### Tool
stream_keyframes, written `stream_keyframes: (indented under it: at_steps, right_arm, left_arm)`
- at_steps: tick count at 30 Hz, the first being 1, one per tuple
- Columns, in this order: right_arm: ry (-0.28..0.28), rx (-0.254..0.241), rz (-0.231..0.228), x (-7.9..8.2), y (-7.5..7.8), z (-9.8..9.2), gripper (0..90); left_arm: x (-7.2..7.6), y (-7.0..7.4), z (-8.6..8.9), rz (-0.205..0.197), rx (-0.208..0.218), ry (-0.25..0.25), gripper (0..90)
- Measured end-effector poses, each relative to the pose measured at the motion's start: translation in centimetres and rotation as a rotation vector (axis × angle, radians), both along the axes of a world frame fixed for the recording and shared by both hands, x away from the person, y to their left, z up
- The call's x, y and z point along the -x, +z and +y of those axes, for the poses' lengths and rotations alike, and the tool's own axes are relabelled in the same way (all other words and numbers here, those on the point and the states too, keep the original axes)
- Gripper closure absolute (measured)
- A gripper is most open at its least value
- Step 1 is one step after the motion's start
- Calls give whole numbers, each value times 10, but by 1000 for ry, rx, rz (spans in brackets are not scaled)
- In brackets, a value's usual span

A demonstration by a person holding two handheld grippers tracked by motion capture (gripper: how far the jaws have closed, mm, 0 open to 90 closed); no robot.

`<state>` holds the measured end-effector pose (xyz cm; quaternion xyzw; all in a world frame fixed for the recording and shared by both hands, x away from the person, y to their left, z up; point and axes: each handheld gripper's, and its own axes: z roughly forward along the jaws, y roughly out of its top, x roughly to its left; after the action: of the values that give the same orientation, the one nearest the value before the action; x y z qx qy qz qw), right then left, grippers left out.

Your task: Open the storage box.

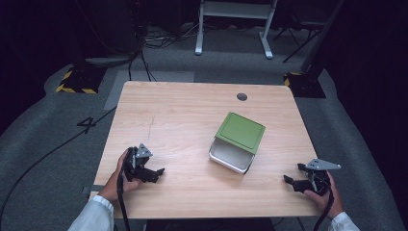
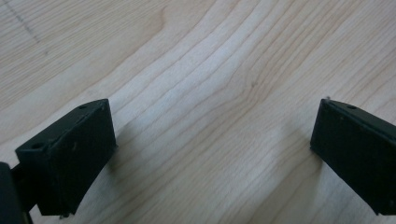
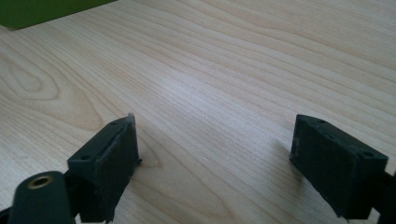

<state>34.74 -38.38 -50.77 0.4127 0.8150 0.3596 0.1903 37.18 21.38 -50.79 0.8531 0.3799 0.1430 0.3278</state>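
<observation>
I am sitting at the wooden desk (image 1: 183, 120), which is lying pale and wide under both my hands. Ahead of my grippers and between them, closer to my right one, a white box (image 1: 231, 155) is resting on the desk with its green lid (image 1: 240, 132) lying askew on top, pushed toward the far side so a strip of the white interior is showing at the near edge. The box is sitting well apart from both grippers. In my right gripper view a corner of that green lid (image 3: 42, 10) is peeking in at the upper left, far beyond the jaws.

I am holding my left gripper (image 1: 153, 174) low over the near left part of the desk, its jaws spread wide and released, with bare wood grain showing between them in the left gripper view (image 2: 212, 154). I am holding my right gripper (image 1: 293, 179) near the desk's right edge, pointing leftward toward the box, its jaws likewise standing wide apart and gripping nothing (image 3: 212, 163).
</observation>
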Motion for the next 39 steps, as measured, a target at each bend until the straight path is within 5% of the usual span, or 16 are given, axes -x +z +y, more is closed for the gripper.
stream_keyframes:
  at_steps: [3, 4, 6, 9, 10, 12, 14, 19, 22, 39]
  right_arm:
    - [0, 0, 0, 0, 0, 0, 152]
    - [1, 0, -1, 0, 0, 0, 152]
    - [1, 0, -1, 0, 0, 0, 152]
    - [2, 1, -1, 0, 0, 0, 152]
    - [2, 1, -1, 0, 0, 0, 152]
    - [2, 0, -1, 0, 0, 0, 152]
    - [2, 0, -1, 0, 0, 0, 152]
    - [2, 1, 0, 0, 0, 0, 152]
    - [1, 0, 0, 0, 0, 0, 152]
    - [1, 0, -1, 0, 0, 0, 152]
  left_arm:
    - [-2, 0, -5, 0, -1, -27, 3]
    - [-2, 0, -11, 6, -2, -103, 3]
    - [-3, 3, -20, 12, -18, -129, 8]
    - [0, 6, -27, 3, -14, -184, 100]
    - [1, 8, -30, -2, -5, -210, 212]
    - [5, 12, -38, -1, 2, -219, 132]
    - [8, 18, -42, -14, 40, -253, 227]
    - [12, 33, -51, -35, 102, -289, 190]
    - [16, 46, -70, -68, 130, -356, 210]
    - [8, 73, -150, -120, 172, -553, 225]
